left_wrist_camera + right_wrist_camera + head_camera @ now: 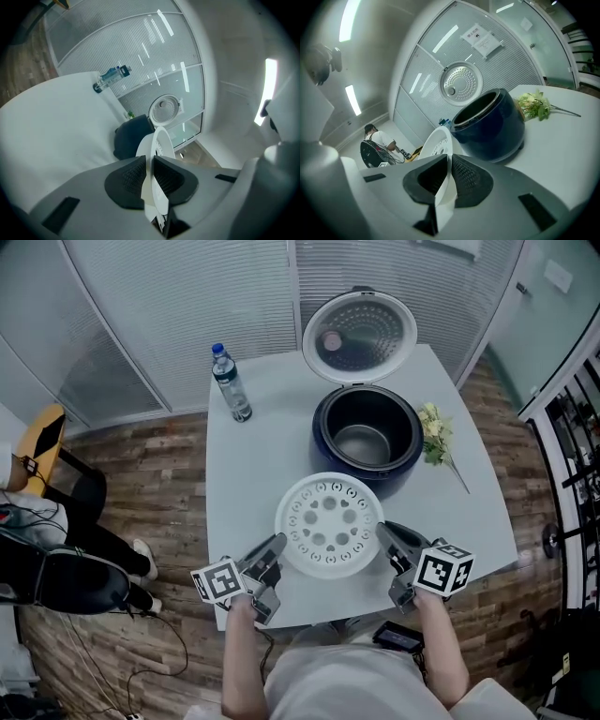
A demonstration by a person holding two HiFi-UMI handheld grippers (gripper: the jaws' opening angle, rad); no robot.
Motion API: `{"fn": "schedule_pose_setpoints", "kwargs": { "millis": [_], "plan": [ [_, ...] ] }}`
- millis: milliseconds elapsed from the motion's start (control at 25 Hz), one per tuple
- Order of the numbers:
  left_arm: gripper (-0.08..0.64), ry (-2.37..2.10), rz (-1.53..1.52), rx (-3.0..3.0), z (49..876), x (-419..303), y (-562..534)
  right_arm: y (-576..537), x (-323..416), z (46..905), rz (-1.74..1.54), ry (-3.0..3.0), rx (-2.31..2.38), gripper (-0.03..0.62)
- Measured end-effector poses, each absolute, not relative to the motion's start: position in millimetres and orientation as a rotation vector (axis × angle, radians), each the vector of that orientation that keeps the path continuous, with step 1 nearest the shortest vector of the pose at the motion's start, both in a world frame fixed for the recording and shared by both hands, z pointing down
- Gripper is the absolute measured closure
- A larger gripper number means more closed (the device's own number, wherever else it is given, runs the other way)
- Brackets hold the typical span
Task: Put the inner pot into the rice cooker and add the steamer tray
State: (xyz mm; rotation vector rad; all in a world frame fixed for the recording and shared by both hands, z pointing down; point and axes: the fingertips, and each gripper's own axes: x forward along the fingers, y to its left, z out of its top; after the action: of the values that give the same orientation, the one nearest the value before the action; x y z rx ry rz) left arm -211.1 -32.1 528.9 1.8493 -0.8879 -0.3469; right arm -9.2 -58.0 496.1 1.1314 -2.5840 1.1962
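Observation:
A round white steamer tray with holes hangs above the table's near edge, held at its two sides. My left gripper is shut on its left rim, my right gripper on its right rim. In the left gripper view the pads of the left gripper pinch the thin tray edge-on. The right gripper view shows the right gripper clamped on the tray the same way. Beyond the tray stands the dark blue rice cooker, lid open, with the inner pot inside.
A water bottle stands at the far left of the white table. A small bunch of flowers lies right of the cooker. A person sits on the floor side to the left of the table.

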Motion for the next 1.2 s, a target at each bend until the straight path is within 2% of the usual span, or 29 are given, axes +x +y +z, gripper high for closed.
{"fn": "schedule_pose_setpoints", "kwargs": {
  "millis": [400, 1200],
  "plan": [
    [0.505, -0.777, -0.549, 1.912, 469, -209, -71, -75, -1, 461, 1.174, -2.672, 1.256, 0.549],
    [0.512, -0.691, -0.41, 2.065, 433, -139, -128, -94, 69, 432, 1.219, -2.659, 1.563, 0.549]
  ]
}}
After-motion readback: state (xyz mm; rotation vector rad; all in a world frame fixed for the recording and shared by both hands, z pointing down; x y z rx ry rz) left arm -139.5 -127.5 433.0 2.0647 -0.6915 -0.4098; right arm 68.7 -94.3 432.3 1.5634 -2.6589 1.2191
